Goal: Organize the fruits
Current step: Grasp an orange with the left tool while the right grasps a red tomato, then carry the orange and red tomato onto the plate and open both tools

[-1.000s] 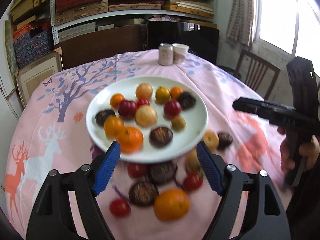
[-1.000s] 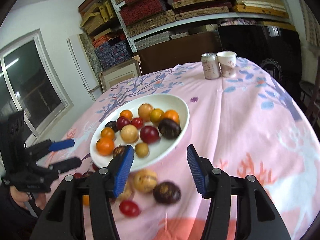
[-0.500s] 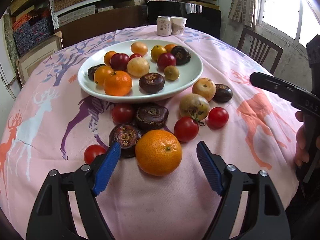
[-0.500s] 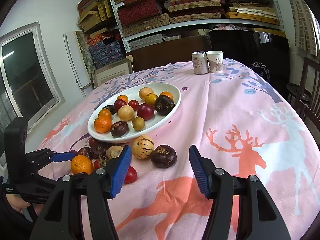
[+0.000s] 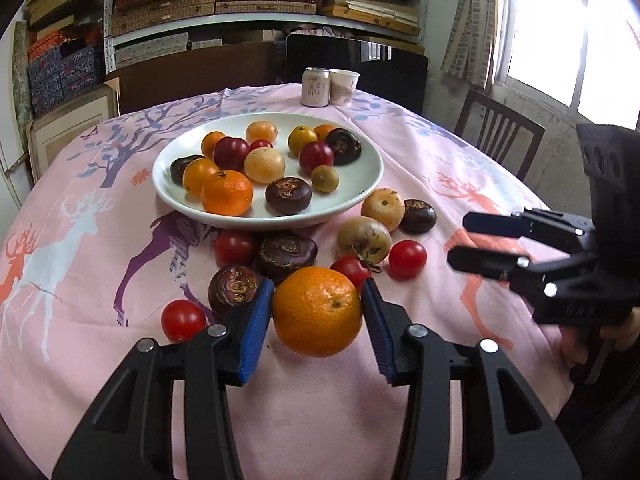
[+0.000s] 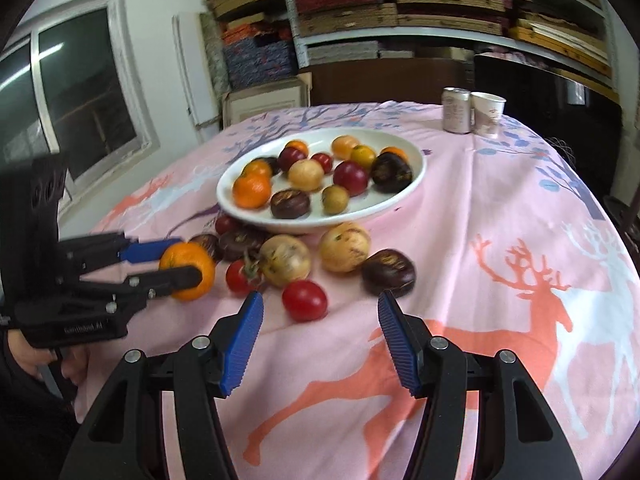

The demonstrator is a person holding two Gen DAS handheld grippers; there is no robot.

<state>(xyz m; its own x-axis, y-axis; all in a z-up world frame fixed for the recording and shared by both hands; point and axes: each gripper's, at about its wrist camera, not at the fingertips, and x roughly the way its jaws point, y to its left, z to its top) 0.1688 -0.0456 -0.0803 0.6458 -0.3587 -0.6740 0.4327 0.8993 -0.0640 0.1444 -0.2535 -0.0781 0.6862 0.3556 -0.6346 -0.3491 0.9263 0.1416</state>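
A white plate (image 5: pixel 362 192) holds several fruits: oranges, red plums, yellow ones and dark round ones. More fruits lie loose on the pink cloth in front of it. My left gripper (image 5: pixel 318 320) is shut on a large orange (image 5: pixel 318 312), its blue pads touching both sides; the orange (image 6: pixel 187 266) also shows in the right wrist view. My right gripper (image 6: pixel 320 336) is open and empty, just short of a red tomato (image 6: pixel 305 301), and shows at the right in the left wrist view (image 5: pixel 472 242).
A can (image 5: pixel 315 87) and a paper cup (image 5: pixel 343 87) stand at the table's far edge. A wooden chair (image 5: pixel 500 136) stands at the right. Shelves with boxes fill the back wall. The tablecloth (image 6: pixel 500 240) has deer prints.
My left gripper moved forward around the large orange and closed on it. My right gripper swung left and down toward the loose fruits, still open.
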